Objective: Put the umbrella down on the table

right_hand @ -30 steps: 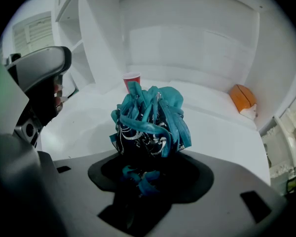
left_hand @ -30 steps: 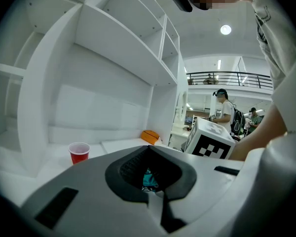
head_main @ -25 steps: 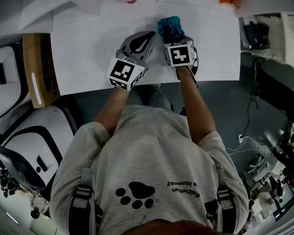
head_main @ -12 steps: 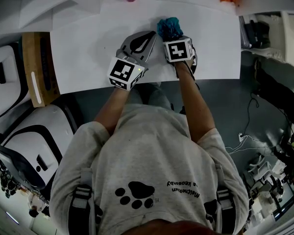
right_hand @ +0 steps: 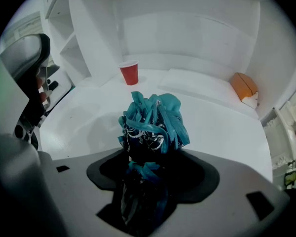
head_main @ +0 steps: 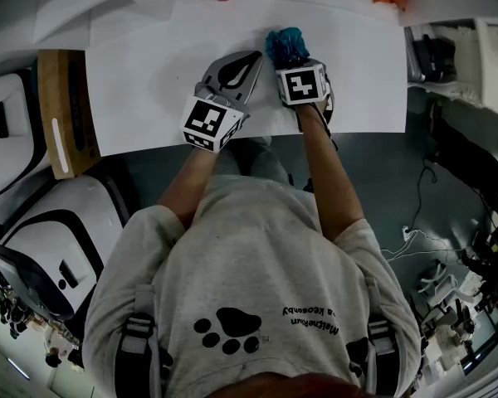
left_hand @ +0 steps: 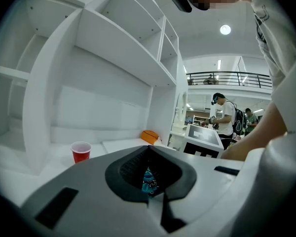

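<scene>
R gripper (right_hand: 149,164) is clamped shut on the folded umbrella (right_hand: 153,122). The dark shaft part sits down in the slot btw the jaws and the bunched teal canopy end sticks out past the tips. So the long axis runs straight along the jaws, pointing to 12 o'clock in the head view, roughly level w/ the table (head_main: 149,73) afaict. Can't say if the teal end is touching the top or just above it.

L gripper (left_hand: 148,177) is right beside it at 9 o'clock, nose angled toward 1, i.e. at the canopy. Its jaws are drawn together, and a sliver of teal shows thru the gap. Can't tell if it's pinching fabric or that's just the umbrella seen behind. Either way R has the load.

Room-wise, imo the drop is easy:
- bare white top at 12 and out to 3 o'clock
- red cup (right_hand: 129,73) well off at 11, near the shelf unit (left_hand: 113,48)
- orange thing (right_hand: 244,90) way back at 1–2
- wooden board (head_main: 62,110) far off at 9, off the sheet

Only edge to mind is the near one at 6. Both marker cubes sit close to it, so the handle end prob. wants to go fwd a bit, not back. Right edge at 3 is well apart.
</scene>
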Action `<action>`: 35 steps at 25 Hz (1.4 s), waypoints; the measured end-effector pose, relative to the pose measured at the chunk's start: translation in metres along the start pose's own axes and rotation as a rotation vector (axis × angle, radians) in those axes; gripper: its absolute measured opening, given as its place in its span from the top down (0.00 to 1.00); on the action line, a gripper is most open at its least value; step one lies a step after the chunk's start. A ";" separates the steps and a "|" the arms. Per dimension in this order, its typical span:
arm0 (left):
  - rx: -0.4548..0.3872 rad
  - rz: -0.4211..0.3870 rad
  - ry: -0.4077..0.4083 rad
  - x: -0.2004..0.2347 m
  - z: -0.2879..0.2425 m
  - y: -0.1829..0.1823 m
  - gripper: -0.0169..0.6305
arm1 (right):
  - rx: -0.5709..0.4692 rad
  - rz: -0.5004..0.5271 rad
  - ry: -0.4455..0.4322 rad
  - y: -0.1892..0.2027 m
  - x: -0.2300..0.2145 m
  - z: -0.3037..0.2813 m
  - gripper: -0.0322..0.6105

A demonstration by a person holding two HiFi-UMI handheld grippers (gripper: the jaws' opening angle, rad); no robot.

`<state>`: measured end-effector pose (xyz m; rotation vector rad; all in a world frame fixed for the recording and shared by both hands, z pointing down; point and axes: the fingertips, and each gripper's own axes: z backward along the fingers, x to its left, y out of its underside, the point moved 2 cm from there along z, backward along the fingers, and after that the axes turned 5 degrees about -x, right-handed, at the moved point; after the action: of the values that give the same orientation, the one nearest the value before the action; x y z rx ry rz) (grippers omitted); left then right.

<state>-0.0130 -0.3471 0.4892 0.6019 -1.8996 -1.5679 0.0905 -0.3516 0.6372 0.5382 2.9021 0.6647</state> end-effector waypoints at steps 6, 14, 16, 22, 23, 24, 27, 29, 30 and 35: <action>-0.005 0.000 0.010 -0.007 0.003 0.000 0.96 | -0.038 -0.002 -0.012 -0.001 0.006 0.017 0.51; -0.019 -0.008 0.019 -0.013 0.005 -0.008 0.96 | -0.283 0.063 0.005 -0.033 0.017 0.062 0.50; -0.023 -0.011 0.018 -0.015 0.006 -0.011 0.96 | -0.331 0.056 0.007 -0.038 0.018 0.076 0.50; -0.034 -0.031 0.004 -0.019 0.012 -0.023 0.96 | -0.492 0.053 0.022 -0.051 0.018 0.116 0.51; -0.038 -0.035 0.004 -0.020 0.013 -0.026 0.96 | -0.513 0.052 0.025 -0.053 0.019 0.123 0.51; -0.042 -0.040 0.005 -0.022 0.014 -0.029 0.96 | -0.535 0.050 0.030 -0.055 0.020 0.131 0.51; -0.055 -0.051 0.011 -0.027 0.017 -0.040 0.96 | -0.616 0.047 0.060 -0.060 0.020 0.154 0.65; -0.065 -0.056 0.018 -0.031 0.020 -0.047 0.96 | -0.664 0.053 0.086 -0.062 0.021 0.167 0.78; -0.070 -0.059 0.021 -0.034 0.021 -0.051 0.96 | -0.684 0.053 0.094 -0.062 0.021 0.173 0.81; -0.095 -0.077 0.025 -0.050 0.029 -0.067 0.96 | -0.799 0.029 0.123 -0.062 0.022 0.209 0.88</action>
<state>0.0011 -0.3064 0.4119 0.6573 -1.7923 -1.6813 0.0899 -0.3119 0.4216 0.4274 2.4068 1.7692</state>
